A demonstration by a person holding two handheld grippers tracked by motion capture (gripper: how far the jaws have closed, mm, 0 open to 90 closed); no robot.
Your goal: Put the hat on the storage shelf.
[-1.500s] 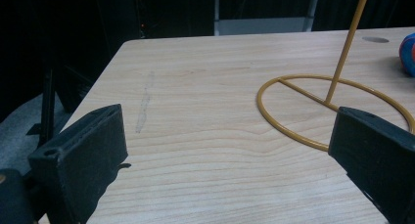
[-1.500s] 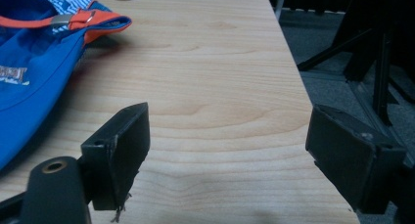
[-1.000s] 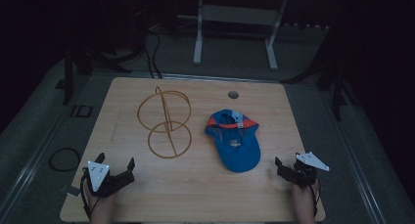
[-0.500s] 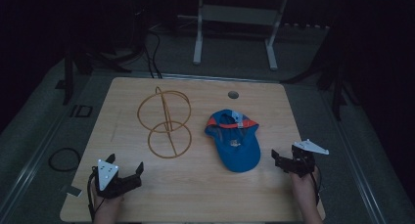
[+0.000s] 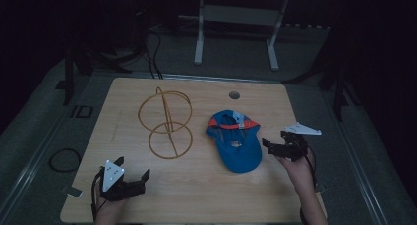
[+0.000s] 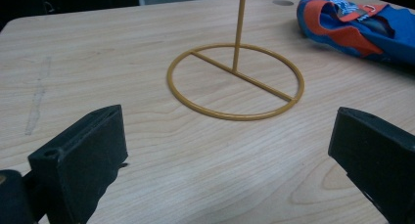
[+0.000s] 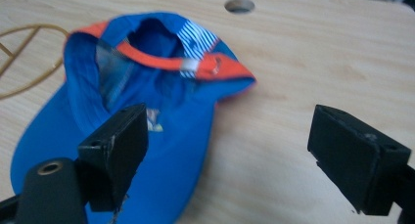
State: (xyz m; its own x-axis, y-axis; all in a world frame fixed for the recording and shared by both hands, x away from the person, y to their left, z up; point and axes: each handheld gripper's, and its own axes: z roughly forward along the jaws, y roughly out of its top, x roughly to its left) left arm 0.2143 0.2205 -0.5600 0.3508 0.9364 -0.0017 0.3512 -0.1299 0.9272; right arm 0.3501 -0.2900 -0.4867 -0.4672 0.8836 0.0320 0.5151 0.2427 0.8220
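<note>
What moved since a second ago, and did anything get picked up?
The right gripper slid forward and inward until its open jaws sit beside the blue cap, one jaw over the brim. The left gripper drifted a little to the right near the table's front edge, jaws open. Nothing was grabbed or let go. The cap and the gold wire stand stayed put.

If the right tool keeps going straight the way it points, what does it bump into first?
Most likely the blue cap. The right tool is open, and the cap's edge already lies by one jaw; the rest of the gap faces bare table. Its height above the wood is unclear.
</note>
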